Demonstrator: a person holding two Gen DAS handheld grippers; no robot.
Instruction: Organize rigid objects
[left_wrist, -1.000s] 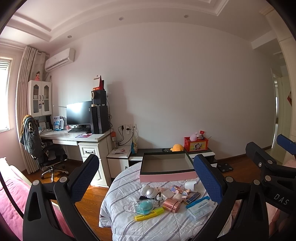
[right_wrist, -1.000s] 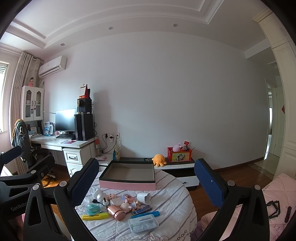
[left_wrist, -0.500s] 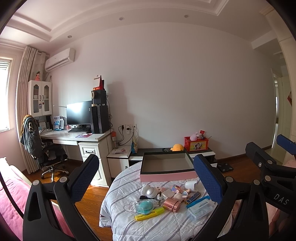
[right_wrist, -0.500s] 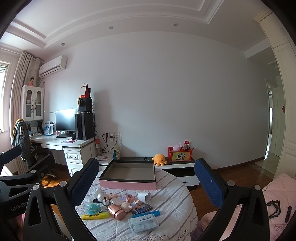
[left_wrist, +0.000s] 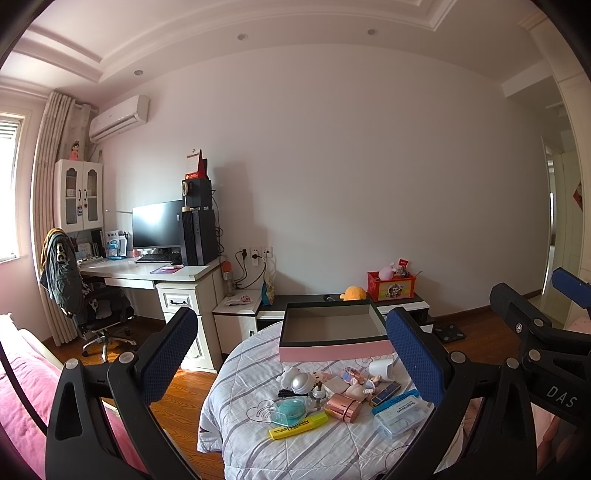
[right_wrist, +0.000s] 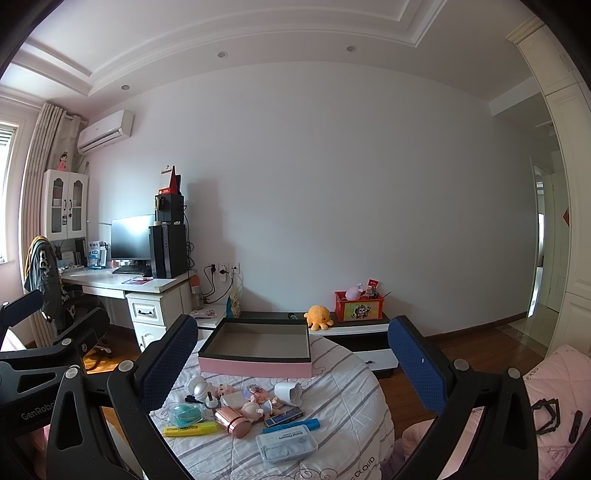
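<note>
**Both grippers held wide above a cluttered round table**

A round table (right_wrist: 343, 373) under a striped grey-and-white cloth fills the lower middle of both views. At its far edge sits a shallow pink box (right_wrist: 255, 350), open-topped and empty inside. The left gripper (left_wrist: 291, 365) and the right gripper (right_wrist: 291, 365) hang in the air short of the table, each with its blue-padded jaws spread wide and nothing between them. The small things lie in a loose cluster on the cloth in front of the box, all outside it. Nearest the cameras is a clear plastic case (right_wrist: 286, 443) with a white label. Just beyond it lies a blue marker (right_wrist: 291, 425), and to the left a yellow highlighter (right_wrist: 190, 429). Between these lies a rose-gold cylinder (right_wrist: 232, 421) on its side. A white cup (right_wrist: 288, 392) lies tipped over nearer the box.
</note>
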